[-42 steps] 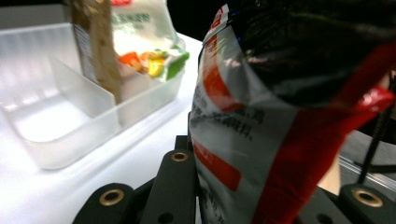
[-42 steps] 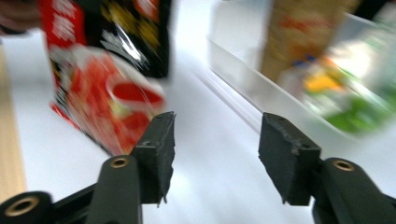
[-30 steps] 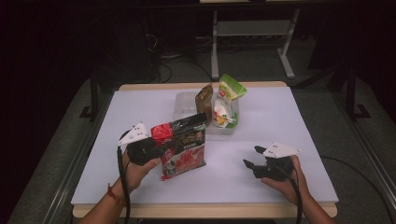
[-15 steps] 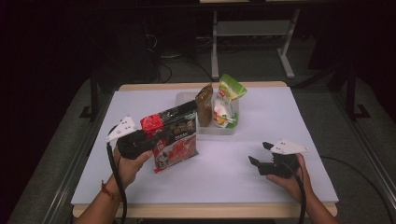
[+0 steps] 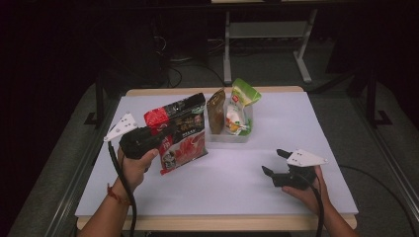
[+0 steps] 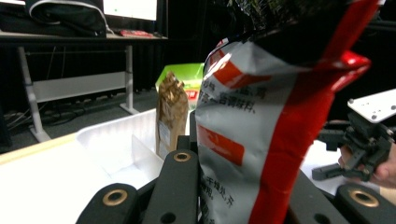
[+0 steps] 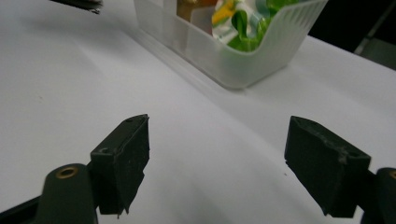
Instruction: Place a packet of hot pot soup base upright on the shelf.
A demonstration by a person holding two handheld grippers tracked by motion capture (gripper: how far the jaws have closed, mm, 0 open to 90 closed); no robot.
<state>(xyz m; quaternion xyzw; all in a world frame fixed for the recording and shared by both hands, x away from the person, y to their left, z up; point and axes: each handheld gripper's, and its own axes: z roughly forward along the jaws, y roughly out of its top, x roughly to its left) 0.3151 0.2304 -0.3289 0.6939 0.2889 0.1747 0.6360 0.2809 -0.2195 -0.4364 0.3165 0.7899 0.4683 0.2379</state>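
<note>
1. High view: the left tool (image 5: 163, 136) pinches a red and black snack bag (image 5: 180, 132) by its side edge and holds it upright above the desk (image 5: 237, 182), near the left edge and just left of the clear bin (image 5: 232, 137). The bin stands toward the far edge and holds a brown pouch (image 5: 215, 109) and a green packet (image 5: 242, 106). The right tool (image 5: 277, 163) rests near the front right corner, spread and empty, its jaws having just been opening
2. Left gripper view: the jaws are pressed together on the crinkled foil bag (image 6: 261, 140). It looks light, soft and slippery, so the flat sealed edge seems the best hold
3. Right gripper view: the jaws stand wide apart over bare desk, the bin (image 7: 243, 60) ahead
</note>
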